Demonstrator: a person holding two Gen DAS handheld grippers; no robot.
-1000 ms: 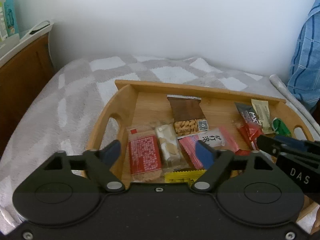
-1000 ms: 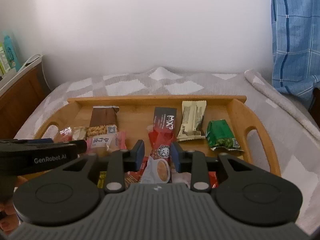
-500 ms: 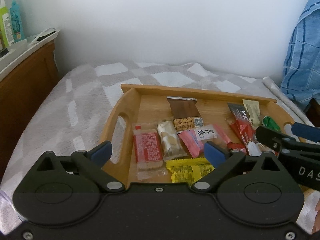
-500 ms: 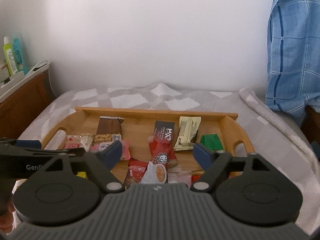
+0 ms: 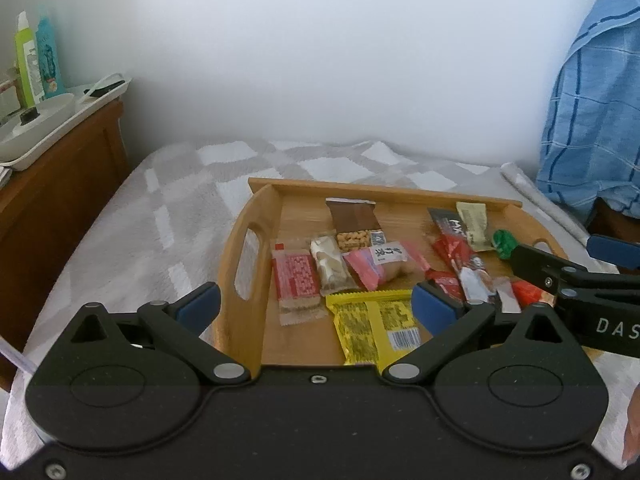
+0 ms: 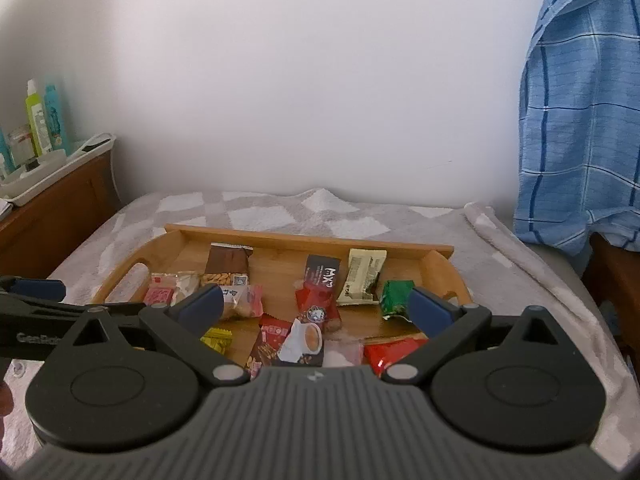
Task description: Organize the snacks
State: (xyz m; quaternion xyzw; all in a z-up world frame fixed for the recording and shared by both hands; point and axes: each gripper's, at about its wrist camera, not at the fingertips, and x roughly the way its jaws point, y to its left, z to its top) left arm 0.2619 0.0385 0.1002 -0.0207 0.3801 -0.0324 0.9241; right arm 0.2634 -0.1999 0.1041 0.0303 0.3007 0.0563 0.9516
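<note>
A wooden tray with handle slots lies on a grey checked blanket and holds several wrapped snacks: a red square pack, a yellow pack, a brown peanut bar, a black stick, a cream bar, a green pack. My left gripper is open and empty above the tray's near left part. My right gripper is open and empty above the near right part, over a coffee sachet. Each shows in the other's view.
A wooden bedside cabinet at the left carries a white tray with bottles. A blue checked shirt hangs at the right. A white wall is behind. The blanket spreads around the tray.
Both grippers have pulled back and risen from the tray. The right gripper, nearly shut over the coffee sachet a second ago, has opened wide and holds nothing. The left stayed open.
</note>
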